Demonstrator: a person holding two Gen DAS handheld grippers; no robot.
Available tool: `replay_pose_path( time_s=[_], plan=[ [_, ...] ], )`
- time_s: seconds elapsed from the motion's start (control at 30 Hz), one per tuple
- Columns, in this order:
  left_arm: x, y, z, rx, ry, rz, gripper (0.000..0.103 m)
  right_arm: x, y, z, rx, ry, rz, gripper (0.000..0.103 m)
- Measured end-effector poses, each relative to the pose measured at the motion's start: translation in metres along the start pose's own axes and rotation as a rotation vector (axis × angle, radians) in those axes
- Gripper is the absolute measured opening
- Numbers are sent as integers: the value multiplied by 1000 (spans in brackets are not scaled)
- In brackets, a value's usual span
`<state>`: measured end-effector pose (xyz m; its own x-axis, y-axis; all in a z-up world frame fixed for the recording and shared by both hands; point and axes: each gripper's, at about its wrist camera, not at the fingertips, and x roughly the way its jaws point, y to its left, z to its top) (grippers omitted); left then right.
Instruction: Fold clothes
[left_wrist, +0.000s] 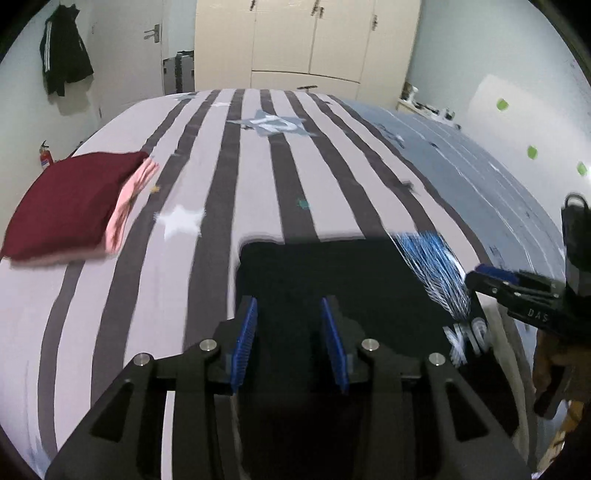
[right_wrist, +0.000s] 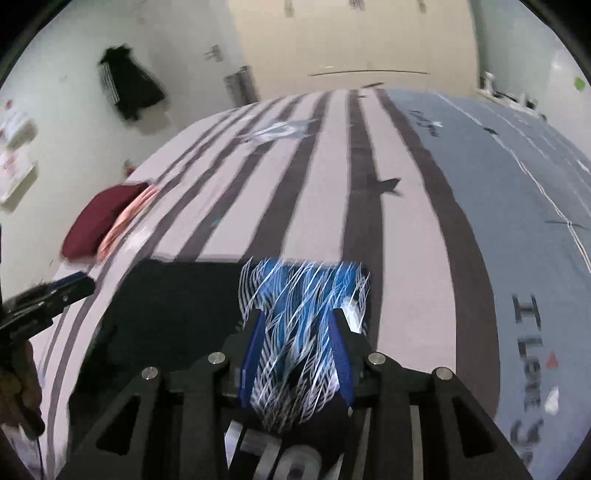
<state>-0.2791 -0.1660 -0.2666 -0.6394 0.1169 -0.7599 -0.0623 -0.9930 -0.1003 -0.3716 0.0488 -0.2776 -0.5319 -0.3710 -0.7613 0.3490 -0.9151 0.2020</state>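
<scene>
Clothes to fold come down to one dark garment (left_wrist: 332, 273) lying on the striped bed (left_wrist: 207, 155), in the lower middle of the left wrist view. Its long axis runs across the frame. The left gripper (left_wrist: 290, 343) hangs above its near edge, jaws apart with nothing pinched, while the right gripper (left_wrist: 513, 288) enters from the right edge. In the right wrist view, the right gripper (right_wrist: 297, 354) stands over the blue-and-white print, pads not clearly pressing cloth. Red folded clothes (right_wrist: 99, 221) sit at centre left.
</scene>
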Motion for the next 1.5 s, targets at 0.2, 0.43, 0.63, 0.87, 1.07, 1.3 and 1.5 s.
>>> replay_pose_path(
  time_s=[0.2,0.43,0.63,0.87,1.07,1.3,1.5],
  plan=[
    [18,-6,-64,40,137,64,34,-22,21,-68,-104,94,52,37],
    [-9,2,-76,-41,84,81,35,-32,0,-97,-55,87,-1,37],
    [-55,-14,-103,-15,29,18,45,-72,11,-123,-27,42,-3,39],
    [-54,5,-147,-83,117,48,45,-70,25,-171,29,98,-36,48],
    [-82,17,-186,-191,162,6,54,-95,16,-192,82,103,-43,50],
    [-83,4,-199,-192,166,-39,62,-101,24,-213,132,127,6,57],
    [-83,-13,-200,-108,171,-67,18,-102,40,-225,104,144,56,57]
  ],
)
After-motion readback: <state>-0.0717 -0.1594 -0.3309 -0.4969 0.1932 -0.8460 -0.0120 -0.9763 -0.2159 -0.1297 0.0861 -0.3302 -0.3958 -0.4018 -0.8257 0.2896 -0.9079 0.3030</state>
